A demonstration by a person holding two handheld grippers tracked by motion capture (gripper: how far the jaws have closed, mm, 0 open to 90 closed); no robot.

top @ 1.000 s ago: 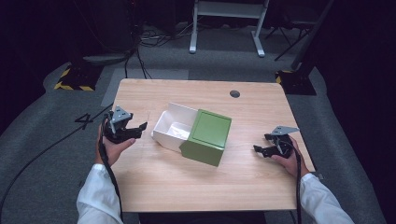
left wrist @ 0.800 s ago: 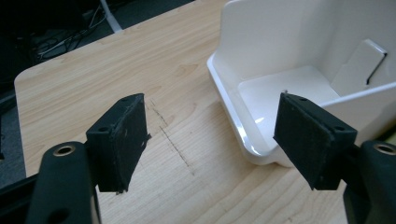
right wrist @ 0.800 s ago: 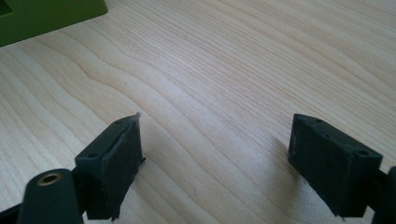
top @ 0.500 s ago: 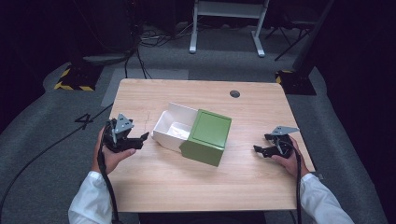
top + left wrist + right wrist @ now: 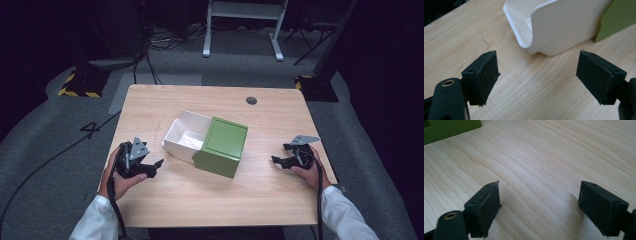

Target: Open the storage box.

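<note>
Tray end lying just ahead of the left claw

Left gripper (image 5: pixel 152 169), jaws spread wide and holding nothing, is facing the white tray (image 5: pixel 554 30); right gripper (image 5: pixel 280 161), equally wide and bare, is sitting well apart from the green sleeve (image 5: pixel 222 145).

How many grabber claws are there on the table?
2. The left gripper sits in the person's hand at the table's left side, near the white tray. The right gripper is at the right side, apart from the green box.

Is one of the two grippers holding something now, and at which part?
Nothing is held. The left gripper and right gripper are both open, with only bare table between their fingers.
</note>
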